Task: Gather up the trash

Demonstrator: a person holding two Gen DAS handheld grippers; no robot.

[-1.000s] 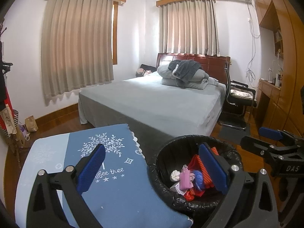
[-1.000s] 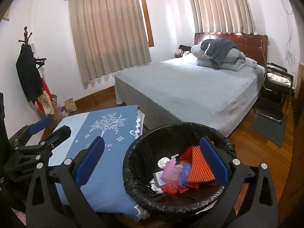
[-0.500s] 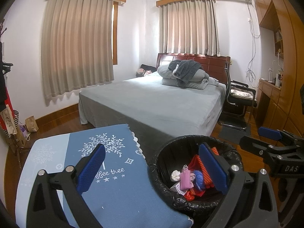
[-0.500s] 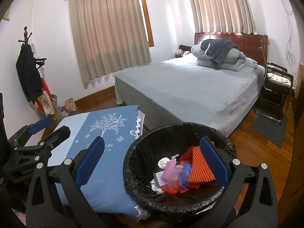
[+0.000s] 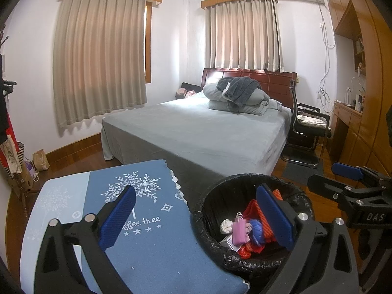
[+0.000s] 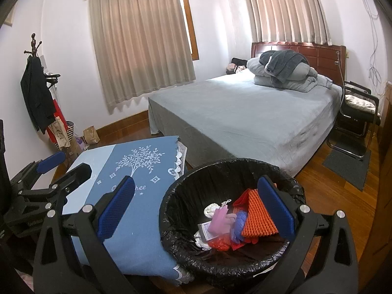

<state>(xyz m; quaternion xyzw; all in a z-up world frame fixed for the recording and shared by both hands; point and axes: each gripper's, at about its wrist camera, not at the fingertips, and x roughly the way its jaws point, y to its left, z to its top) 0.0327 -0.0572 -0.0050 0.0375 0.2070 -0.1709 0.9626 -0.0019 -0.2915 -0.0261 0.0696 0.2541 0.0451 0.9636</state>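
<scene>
Task looks near done: trash bin (image 6: 232,220) with black liner already holds trash pile (image 6: 235,223); blue tablecloth (image 6: 137,196) bare, no loose litter seen on it.

Bin stands just beside tablecloth's right edge, in front of bed (image 6: 245,117).

Trash: orange ribbed piece, pink pouch, blue scrap, white wad, red wrapper, heaped in bin bottom, mostly toward its right side.

Left gripper (image 5: 196,218) wide apart, nothing between pads. Right gripper (image 6: 196,212) wide apart, empty, above bin's near rim.

Left to do: likely nothing visible; floor mostly unseen.
</scene>
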